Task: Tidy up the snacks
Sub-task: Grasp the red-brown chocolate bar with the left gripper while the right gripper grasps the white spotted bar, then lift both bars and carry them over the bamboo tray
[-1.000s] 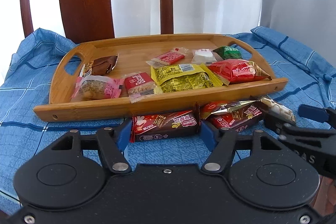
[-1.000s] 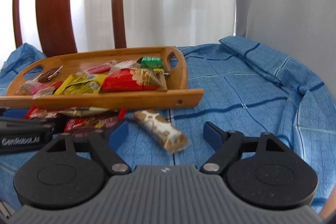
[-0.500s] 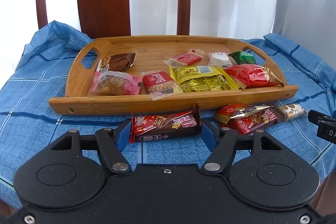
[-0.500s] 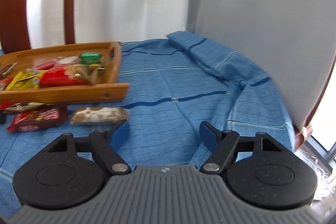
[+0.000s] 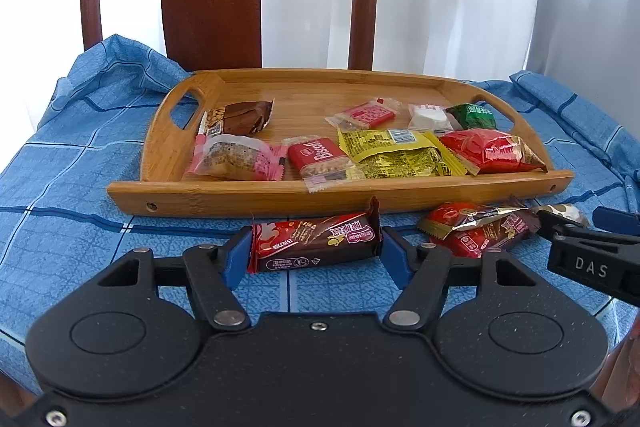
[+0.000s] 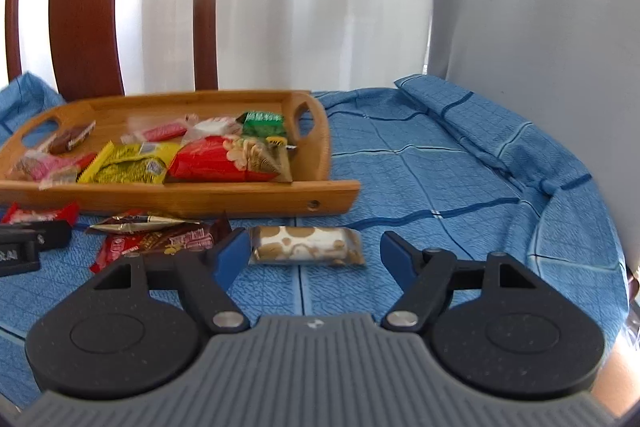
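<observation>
Snacks mostly lie in the bamboo tray [image 5: 340, 193], which sits toward the far side of the blue checked tablecloth [image 5: 68, 195]; a few wrappers are still on the cloth along the tray's near rim. The left gripper [image 5: 316, 251] holds a red-and-brown chocolate wafer bar [image 5: 314, 245] by its two ends, its blue pads pressed against the wrapper's crimps, so the bar's long axis runs straight across from finger to finger and parallel to the tray's near rim, just short of it. The right gripper [image 6: 316, 253] stands wide and empty; a beige biscuit bar [image 6: 306, 245] lies on the cloth just ahead of its fingertips, lengthwise across the gap, closer to the left pad. Beside it, toward the left gripper, two more red packets [image 6: 156, 241] overlap. Judging by this, the right hand is nearer the biscuit bar.
</observation>
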